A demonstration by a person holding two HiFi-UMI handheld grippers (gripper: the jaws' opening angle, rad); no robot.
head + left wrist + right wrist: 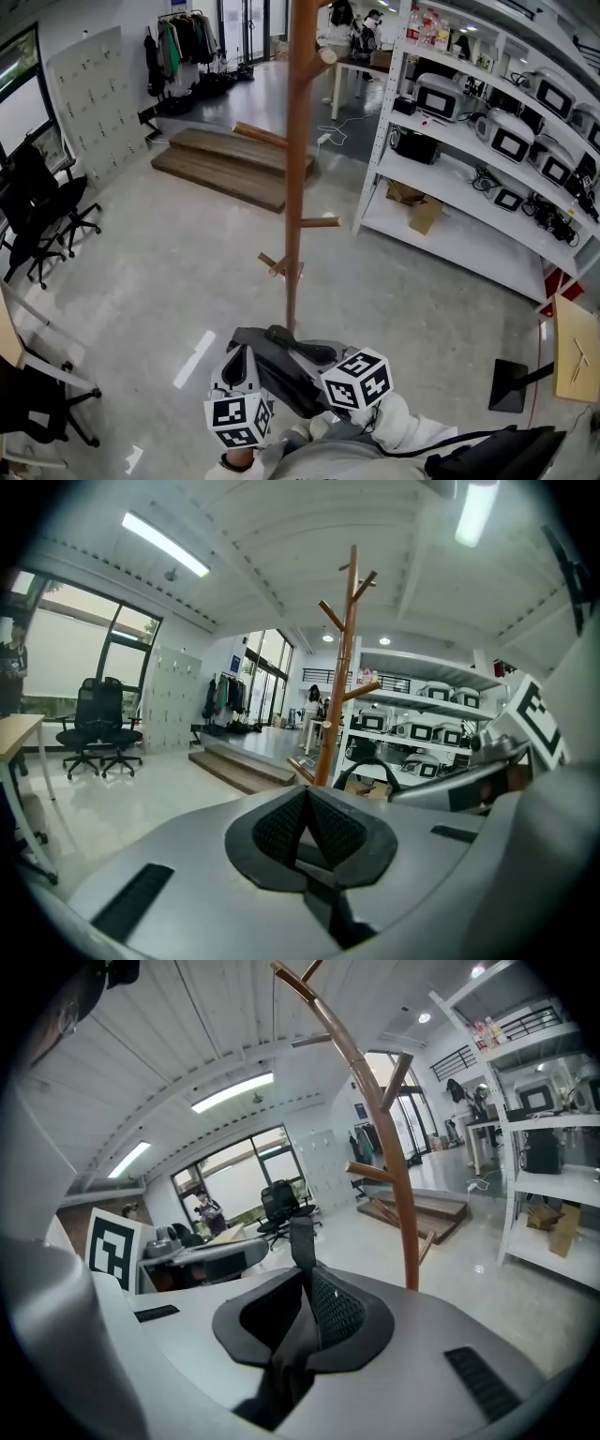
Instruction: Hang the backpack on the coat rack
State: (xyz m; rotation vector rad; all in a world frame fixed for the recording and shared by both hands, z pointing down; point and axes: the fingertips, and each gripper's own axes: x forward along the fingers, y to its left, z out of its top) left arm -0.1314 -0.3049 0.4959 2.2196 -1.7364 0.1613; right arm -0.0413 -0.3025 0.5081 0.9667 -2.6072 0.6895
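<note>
Wooden coat rack upright through the head view's centre. Dark grey backpack at bottom centre, just below the pole's foot, between 2 grippers, on no peg. Left gripper: jaws shut together, dark backpack fabric pinched low between them. Right gripper: jaws clamped on a black strap sticking upward. Shelves along the right side.

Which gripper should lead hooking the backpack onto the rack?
Right, probably. The right gripper has its jaws shut on a backpack strap that stands up past them, coat rack just ahead. The left gripper shows jaws together, no strap above.
</note>
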